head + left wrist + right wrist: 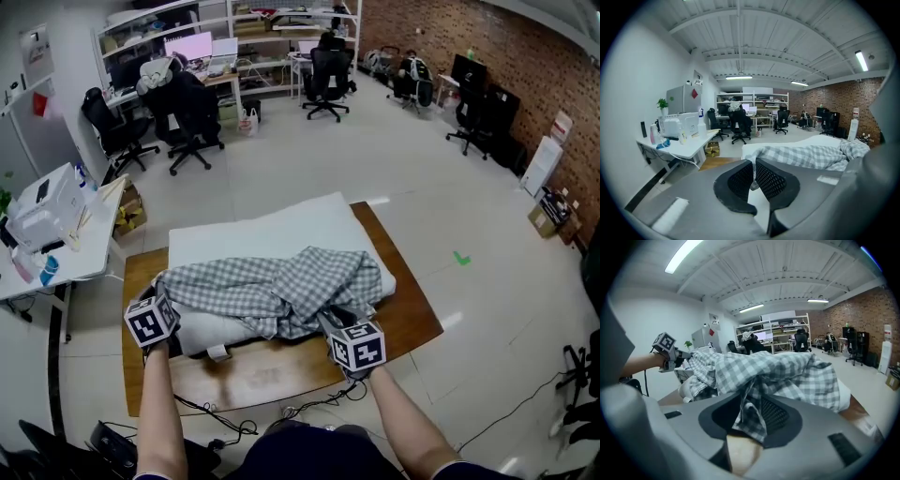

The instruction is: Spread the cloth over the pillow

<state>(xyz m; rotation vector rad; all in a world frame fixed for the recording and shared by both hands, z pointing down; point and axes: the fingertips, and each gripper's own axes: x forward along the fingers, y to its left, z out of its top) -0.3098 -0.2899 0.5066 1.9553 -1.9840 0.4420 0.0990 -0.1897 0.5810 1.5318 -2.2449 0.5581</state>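
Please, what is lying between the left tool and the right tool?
In the head view, the bunched checked cloth, resting on the white pillow, fills the stretch between the left tool and the right tool.

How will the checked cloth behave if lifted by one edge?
Probably floppy: the checked cloth lies bunched in folds on the pillow, and a flap droops between the open jaws of the right gripper. Likely light, since thin ridges stand loosely. It would probably sag, not hold shape.
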